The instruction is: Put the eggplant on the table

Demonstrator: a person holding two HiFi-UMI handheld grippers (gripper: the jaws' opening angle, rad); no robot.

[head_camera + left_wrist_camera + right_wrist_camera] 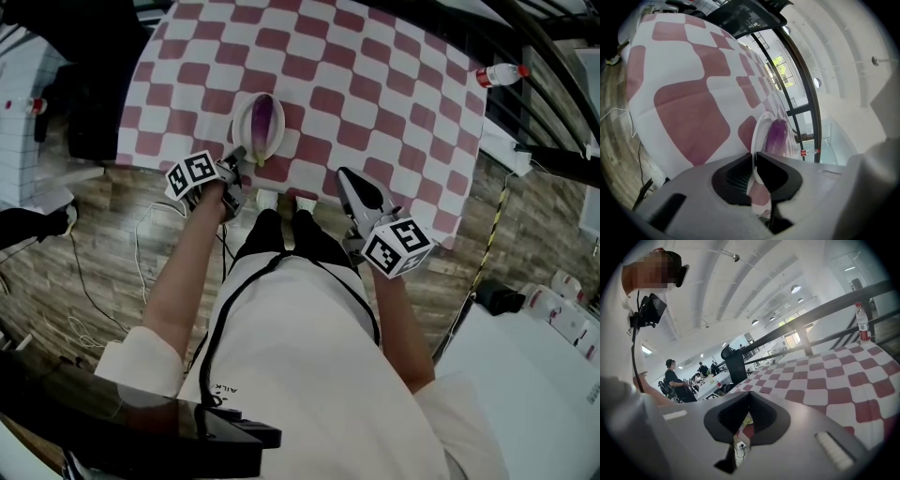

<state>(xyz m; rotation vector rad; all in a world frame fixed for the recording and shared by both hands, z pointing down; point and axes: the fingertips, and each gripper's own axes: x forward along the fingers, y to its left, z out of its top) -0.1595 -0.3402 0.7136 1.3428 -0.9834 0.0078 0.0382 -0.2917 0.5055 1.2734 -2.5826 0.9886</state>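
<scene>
Head view: the eggplant [266, 118] is seen lying in a white plate [242, 124]. The plate is set on the red-and-white checked table [394, 103], close to its near edge. The eggplant's long axis is laid from the near edge toward the far one, along the line of the left gripper [246, 161]. Which end carries the stem cannot be made out.

In the left gripper view the plate's near rim is caught in a narrow gap between the jaws, and no firm pinch is shown. The right gripper [345, 176] is held off the table's near edge, well apart from the plate. Its jaw tips are closed together with nothing between them.

A bottle [500, 73] with a red cap and label is seen lying at the far right corner. Its print cannot be read. Small lettering on the person's clothing is too small to be read.
</scene>
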